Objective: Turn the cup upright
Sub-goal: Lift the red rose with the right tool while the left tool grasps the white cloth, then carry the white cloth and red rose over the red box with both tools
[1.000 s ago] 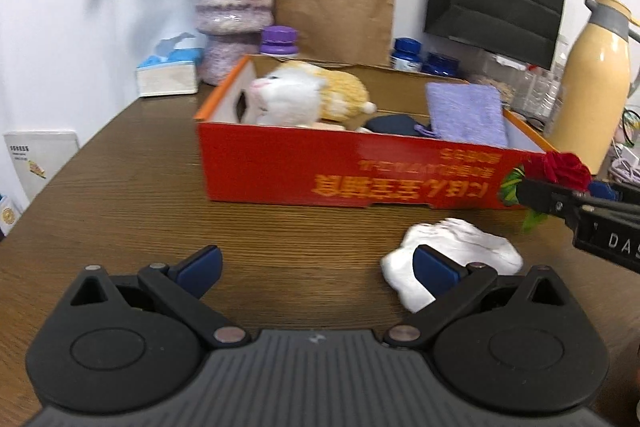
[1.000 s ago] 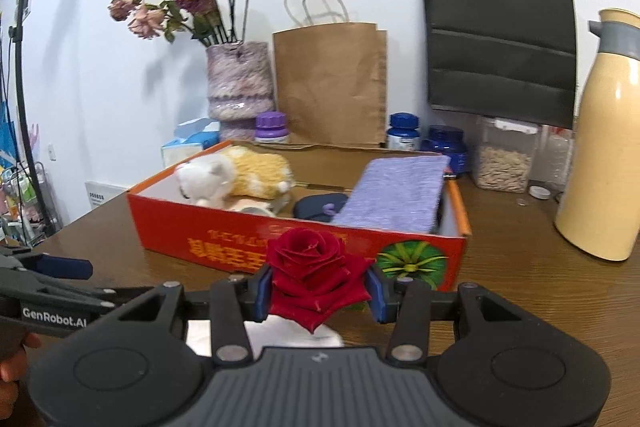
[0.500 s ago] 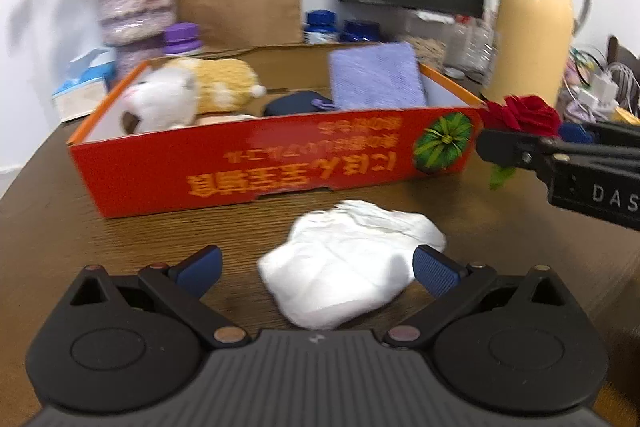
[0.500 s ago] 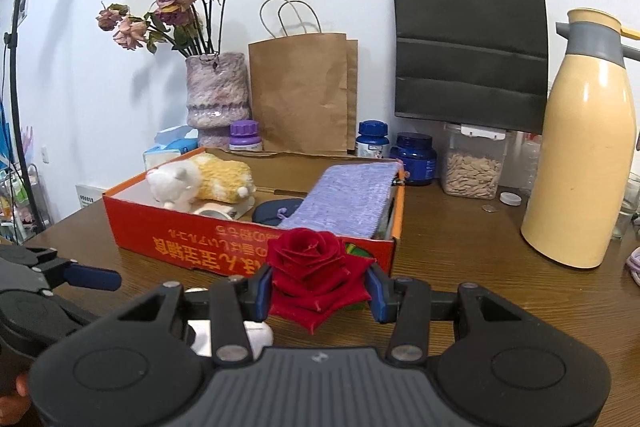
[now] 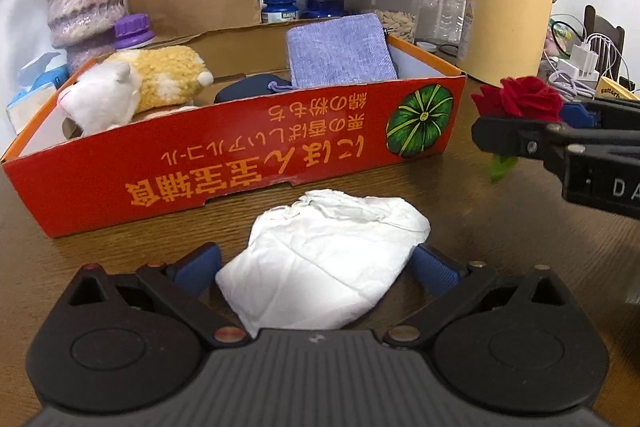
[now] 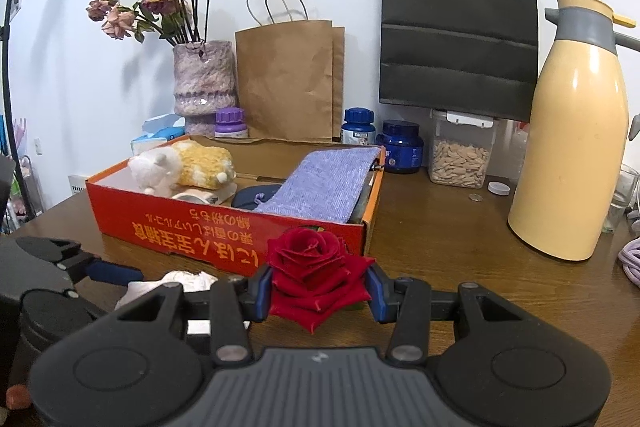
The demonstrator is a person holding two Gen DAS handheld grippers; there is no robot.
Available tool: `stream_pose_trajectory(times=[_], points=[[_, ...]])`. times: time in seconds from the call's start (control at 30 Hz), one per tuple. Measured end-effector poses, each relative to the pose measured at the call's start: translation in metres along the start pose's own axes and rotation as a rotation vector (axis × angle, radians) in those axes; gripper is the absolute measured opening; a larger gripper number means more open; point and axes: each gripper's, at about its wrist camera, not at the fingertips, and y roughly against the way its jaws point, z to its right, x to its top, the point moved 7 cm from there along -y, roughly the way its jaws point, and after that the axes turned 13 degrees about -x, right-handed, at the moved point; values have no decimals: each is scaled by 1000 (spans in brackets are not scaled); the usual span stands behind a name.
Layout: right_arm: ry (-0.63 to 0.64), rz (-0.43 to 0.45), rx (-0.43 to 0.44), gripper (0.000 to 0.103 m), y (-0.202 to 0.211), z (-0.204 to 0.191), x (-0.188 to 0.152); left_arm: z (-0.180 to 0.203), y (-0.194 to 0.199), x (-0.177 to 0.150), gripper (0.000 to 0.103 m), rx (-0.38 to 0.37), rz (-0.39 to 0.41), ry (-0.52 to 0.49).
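A crumpled white paper cup (image 5: 328,251) lies on its side on the brown wooden table (image 5: 500,235), just in front of the red box. My left gripper (image 5: 316,269) is open, with a blue fingertip on each side of the cup, close to its walls. The cup also shows at the lower left of the right wrist view as a white cup (image 6: 184,281), partly hidden behind my fingers. My right gripper (image 6: 318,291) is shut on a red rose (image 6: 312,267). In the left wrist view the right gripper (image 5: 520,143) hovers to the right of the cup, above the table.
A red cardboard box (image 5: 240,163) holding a plush toy (image 5: 136,87) and a purple cloth (image 5: 340,51) stands right behind the cup. A yellow thermos (image 6: 572,147), paper bags, jars and a flower vase (image 6: 202,83) line the back wall. Cables lie at the far right.
My left gripper swung right and moved forward, so the cup now sits between its open fingers. The right gripper keeps hold of the rose and has shifted only slightly.
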Motion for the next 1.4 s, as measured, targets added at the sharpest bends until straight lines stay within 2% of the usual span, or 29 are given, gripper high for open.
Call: stream_pose_trajectory(times=[0.17, 0.33, 0.57, 0.63, 0.73, 1.0, 1.4], points=[[14, -12, 1, 45, -3, -4, -3, 0, -1, 0, 101, 3, 3, 4], [22, -15, 0, 45, -5, -7, -5, 3, 4, 0, 84, 0, 25, 3], [27, -8, 6, 45, -4, -9, -5, 7, 9, -1, 66, -1, 44, -2], [27, -6, 6, 45, -3, -10, -5, 10, 10, -1, 56, -6, 49, -9], [25, -1, 8, 45, -2, -9, -4, 10, 13, -2, 51, -5, 58, 2], [15, 33, 23, 45, 6, -8, 3, 13, 39, 4, 50, 22, 142, 5], [-36, 124, 40, 45, 17, -7, 17, -8, 75, 34, 50, 127, 276, 77]])
